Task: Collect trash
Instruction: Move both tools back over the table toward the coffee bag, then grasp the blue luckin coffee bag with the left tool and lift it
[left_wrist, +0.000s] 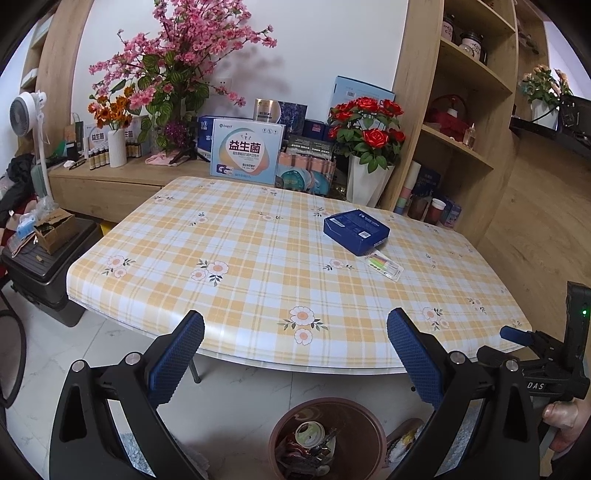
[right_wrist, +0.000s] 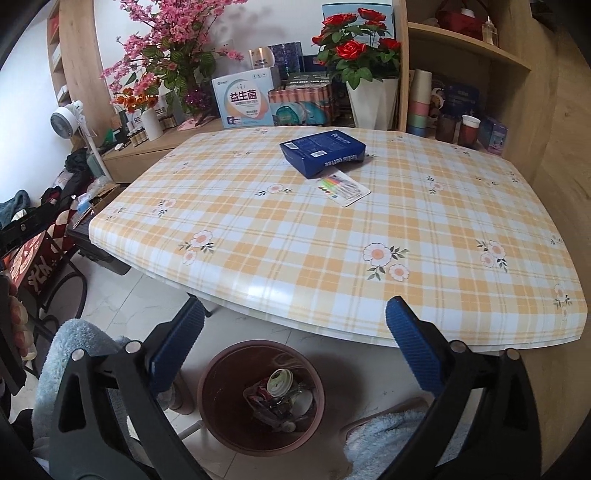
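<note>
Both tools stand wide open and empty – the right tool (right_wrist: 294, 321) above the brown bin (right_wrist: 221, 373), the left tool (left_wrist: 295, 332) beside it – while the blue box (right_wrist: 323, 153) and marker pack (right_wrist: 345, 186) lie far across the table (right_wrist: 332, 258), so a long reach may push them away.

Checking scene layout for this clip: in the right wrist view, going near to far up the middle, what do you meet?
Brown bin with trash on the floor → near edge of the checked table → marker pack → blue box → red roses in a white vase.

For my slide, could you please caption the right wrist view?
Open right tongs above brown bin holding trash.
</note>
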